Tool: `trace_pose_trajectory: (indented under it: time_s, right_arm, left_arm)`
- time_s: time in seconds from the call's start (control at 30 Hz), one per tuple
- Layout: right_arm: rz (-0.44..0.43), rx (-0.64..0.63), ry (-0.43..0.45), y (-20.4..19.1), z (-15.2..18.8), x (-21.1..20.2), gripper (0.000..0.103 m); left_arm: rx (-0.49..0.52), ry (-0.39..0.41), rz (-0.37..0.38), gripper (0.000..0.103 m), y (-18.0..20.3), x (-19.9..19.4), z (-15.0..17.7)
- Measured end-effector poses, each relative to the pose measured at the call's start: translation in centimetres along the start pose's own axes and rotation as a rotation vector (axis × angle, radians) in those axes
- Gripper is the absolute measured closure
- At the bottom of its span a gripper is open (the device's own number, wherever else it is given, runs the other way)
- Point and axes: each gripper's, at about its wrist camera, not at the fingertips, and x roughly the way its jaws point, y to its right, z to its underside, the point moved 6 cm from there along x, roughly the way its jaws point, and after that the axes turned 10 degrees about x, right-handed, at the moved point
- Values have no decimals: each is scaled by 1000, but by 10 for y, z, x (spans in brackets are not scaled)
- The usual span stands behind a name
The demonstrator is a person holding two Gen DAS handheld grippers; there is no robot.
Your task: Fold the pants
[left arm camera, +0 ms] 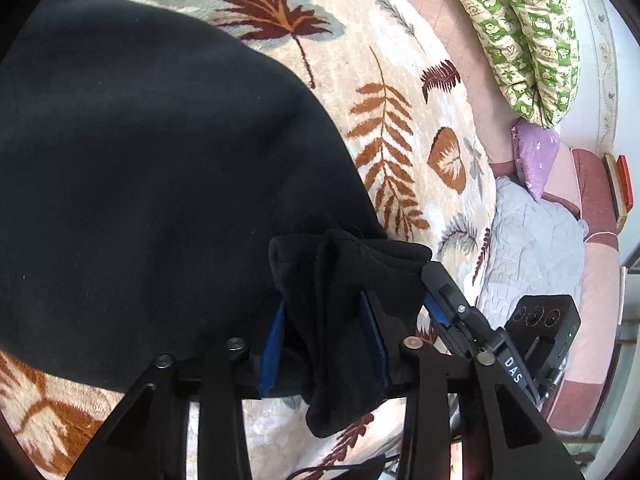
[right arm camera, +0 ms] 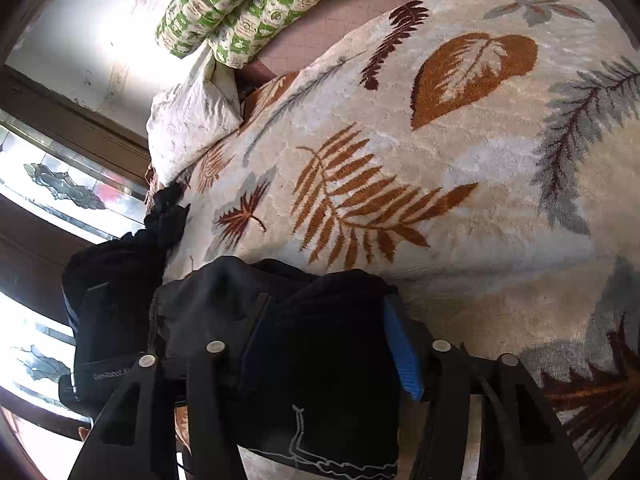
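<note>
The blue-padded fingers (left arm camera: 272, 344) of the left gripper (left arm camera: 326, 340) are clamped on a bunched edge of the black pants (left arm camera: 152, 168), with a wad of the cloth squeezed between the pads and a loose tail hanging below them; the fingers (right arm camera: 402, 356) of the right gripper (right arm camera: 324, 344) are likewise closed on a thick fold of the same garment, here showing a pale stitched outline near its lower edge. In the left wrist view the bulk of the pants lies spread over the leaf-patterned blanket (left arm camera: 400, 128) covering the bed, reaching away to the left, while the right gripper (left arm camera: 452, 304) sits just beside the left one, the two grips close together. Holding both points side by side looks like the way to keep one end of the garment aligned so it can be carried over the rest as a fold. The right wrist view shows mostly bare blanket ahead, which seems the room left for laying the fold down. A green patterned bolster (right arm camera: 256, 4) lies at the far side of the bed, well clear of the work. The fold itself appears not yet laid flat
</note>
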Motion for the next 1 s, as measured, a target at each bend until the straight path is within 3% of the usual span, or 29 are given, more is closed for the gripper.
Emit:
trace_pose_trajectory:
  time_s: [0.03,0.13,0.23,0.3,0.4,0.53,0.63,0.7,0.87,0.93,1.0]
  right_arm:
    - [5,3,1,3,-2,1,70]
    - [-29,27,40,5,-7,-10,73]
    - [-19,14,54,4,-7,-7,73]
    - [22,-10,49,6,-5,2,72]
    - [42,-11,50,8,-7,5,64]
    - [-32,18,100,4,0,-24,64]
    - [-79,3,94,-2,20,-40,64]
    - [-41,-40,81,-1,36,-41,64]
    - [202,-208,39,14,67,-15,65]
    - [184,-215,61,20,69,-13,64]
    - [172,-182,64,20,67,-17,61]
  left_arm:
    - [18,-2,2,82,6,4,-4]
    - [102,57,-16,85,22,-3,-16]
    - [214,105,-197,85,22,-5,-25]
    - [201,39,-187,85,9,8,-20]
    - [178,35,-136,84,0,3,-13]
    - [178,68,-94,84,-1,-23,-7]
    - [202,64,-69,76,7,-29,2]
    - [244,59,-80,73,15,-25,8]
    - [333,-6,-297,74,10,8,23]
    - [374,25,-342,74,11,11,25]
    - [365,31,-323,74,15,3,25]
